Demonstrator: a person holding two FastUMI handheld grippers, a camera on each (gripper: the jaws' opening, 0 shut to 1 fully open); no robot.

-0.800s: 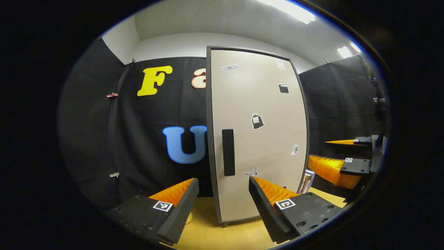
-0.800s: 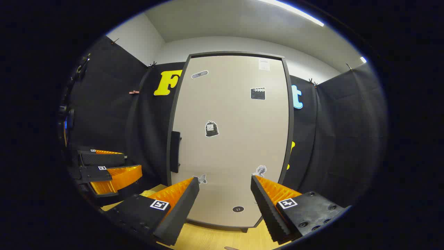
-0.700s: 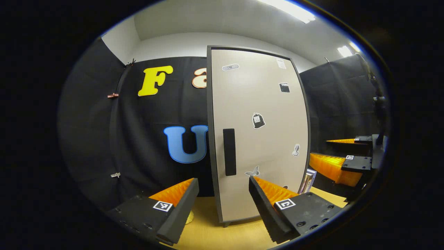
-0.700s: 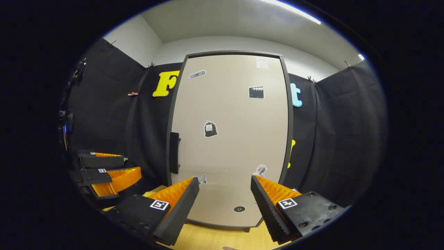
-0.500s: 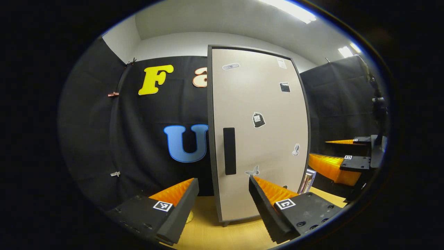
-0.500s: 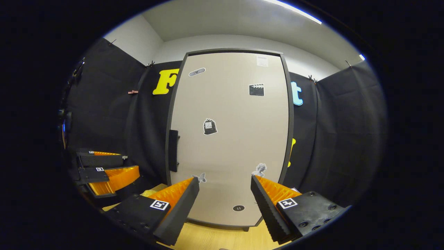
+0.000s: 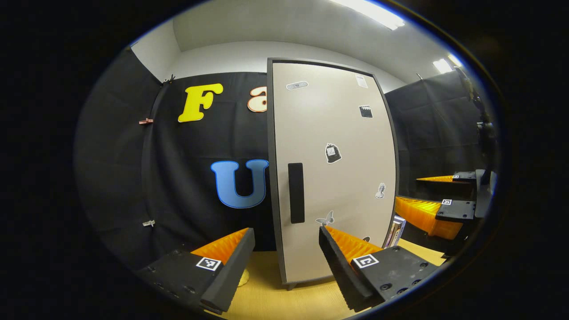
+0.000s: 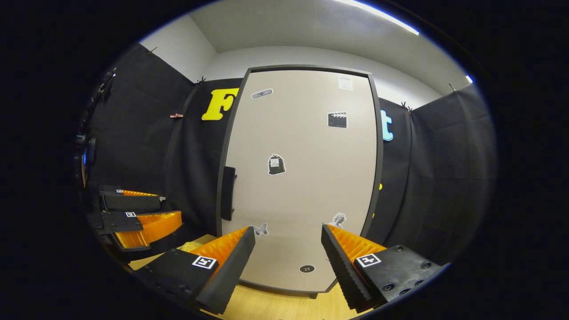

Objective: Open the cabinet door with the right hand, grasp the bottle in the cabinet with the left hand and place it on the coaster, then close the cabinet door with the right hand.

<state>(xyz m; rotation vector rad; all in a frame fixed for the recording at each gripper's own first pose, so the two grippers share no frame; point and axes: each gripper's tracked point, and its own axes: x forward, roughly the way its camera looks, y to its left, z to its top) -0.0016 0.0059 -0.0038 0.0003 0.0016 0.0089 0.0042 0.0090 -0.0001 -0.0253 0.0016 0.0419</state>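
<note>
Two grippers face a tall beige cabinet door with a dark frame [image 8: 302,178], and the door is shut, so by my reading the opening step has not yet begun. To do it well, you would bring the right gripper [image 8: 288,249] across to the black vertical handle [image 8: 227,193] at the door's left edge, set one finger on each side of it, close firmly, and then pull in an arc that follows the hinge instead of straight back. Its orange ribbed fingers [image 8: 226,249] stand wide apart and hold nothing. In the right gripper view the handle sits above and to the left of the left finger, well clear of both. The left gripper [image 7: 286,249] also has its fingers spread and empty; in the left gripper view the handle [image 7: 296,193] lies above the gap between them. The cabinet stands on a pale wooden worktop [image 7: 266,298]. The bottle is presumably behind the door.
</note>
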